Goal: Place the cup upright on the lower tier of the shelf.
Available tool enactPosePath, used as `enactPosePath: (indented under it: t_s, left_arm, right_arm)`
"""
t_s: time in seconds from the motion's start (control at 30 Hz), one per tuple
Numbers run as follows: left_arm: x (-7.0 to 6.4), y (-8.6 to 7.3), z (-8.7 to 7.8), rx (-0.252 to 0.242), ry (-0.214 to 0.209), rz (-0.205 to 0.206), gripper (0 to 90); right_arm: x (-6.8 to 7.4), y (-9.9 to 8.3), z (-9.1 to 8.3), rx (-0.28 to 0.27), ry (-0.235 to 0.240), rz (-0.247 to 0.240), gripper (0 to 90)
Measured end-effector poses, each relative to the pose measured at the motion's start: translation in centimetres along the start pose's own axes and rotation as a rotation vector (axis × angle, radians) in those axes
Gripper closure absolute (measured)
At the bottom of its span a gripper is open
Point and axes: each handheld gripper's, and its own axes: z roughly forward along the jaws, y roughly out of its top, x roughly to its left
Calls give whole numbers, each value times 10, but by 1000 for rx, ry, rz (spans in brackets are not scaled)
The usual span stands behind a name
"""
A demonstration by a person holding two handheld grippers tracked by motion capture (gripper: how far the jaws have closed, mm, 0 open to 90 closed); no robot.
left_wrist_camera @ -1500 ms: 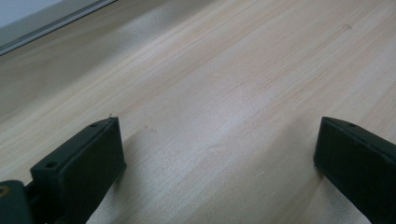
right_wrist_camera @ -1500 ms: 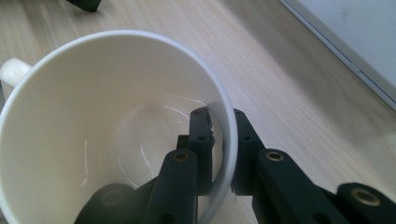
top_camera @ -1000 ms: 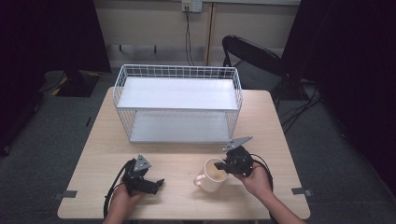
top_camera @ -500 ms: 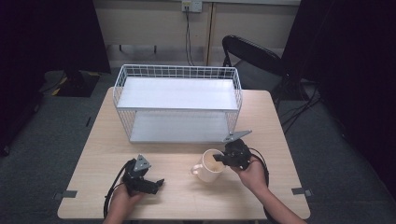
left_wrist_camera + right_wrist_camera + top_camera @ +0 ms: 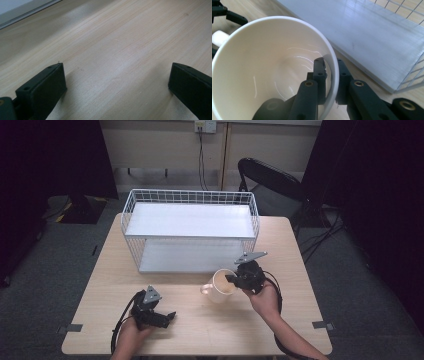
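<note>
A cream mug [image 5: 219, 287] hangs tilted just in front of the white wire rack [image 5: 190, 231], its handle [image 5: 204, 290] pointing left. My right gripper [image 5: 233, 279] is shut on the mug's rim [image 5: 332, 65], one jaw inside the mug and one outside. The mug's inside [image 5: 269, 75] looks empty. My left gripper [image 5: 169, 317] rests low over the table [image 5: 115, 45] at the front left, jaws wide apart with bare wood between them. The lower shelf [image 5: 362, 37] of the rack lies close behind the mug.
The rack has an upper shelf [image 5: 189, 220] and a lower shelf [image 5: 185, 257], both bare. A black chair [image 5: 267, 182] stands behind the table's far right corner. Tape marks [image 5: 320, 324] sit near the table's front corners.
My right gripper has lifted the mug off the table and carried it up and toward the rack's lower shelf. The left gripper has stayed put.
</note>
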Motion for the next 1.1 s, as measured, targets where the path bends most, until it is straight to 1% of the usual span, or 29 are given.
enactPosePath:
  t_s: [0.07, 0.17, 0.2, 0.23, 0.4, 0.63, 0.73, 0.83, 0.87, 0.9, 0.93, 1.1]
  left_arm:
    - [0, 0, 0, 0, 0, 0, 7]
    - [0, 0, 0, 0, 0, 0, 7]
    - [0, 0, 0, 0, 0, 0, 7]
    - [0, 0, 0, 0, 0, 0, 7]
    - [0, 0, 0, 0, 0, 0, 7]
    - [0, 0, 0, 0, 0, 0, 7]
    - [0, 0, 0, 0, 0, 0, 7]
    - [0, 0, 0, 0, 0, 0, 7]
    - [0, 0, 0, 0, 0, 0, 7]
    - [0, 0, 0, 0, 0, 0, 7]
    - [0, 0, 0, 0, 0, 0, 7]
    - [0, 0, 0, 0, 0, 0, 7]
  right_arm:
    - [1, 4, 1, -5, -15, -3, 829]
    - [2, 5, 3, -11, -24, 1, 829]
    - [3, 8, 4, -18, -35, 3, 829]
    - [3, 8, 4, -18, -35, 3, 829]
    - [5, 12, 8, -46, -66, 7, 829]
    - [4, 15, 9, -68, -97, 16, 829]
    - [2, 16, 11, -79, -116, 34, 829]
    - [1, 17, 12, -86, -122, 42, 829]
    - [0, 18, 13, -90, -132, 40, 830]
    - [0, 18, 13, -90, -132, 40, 830]
    - [0, 18, 13, -101, -145, 38, 830]
    - [1, 18, 15, -117, -159, 38, 829]
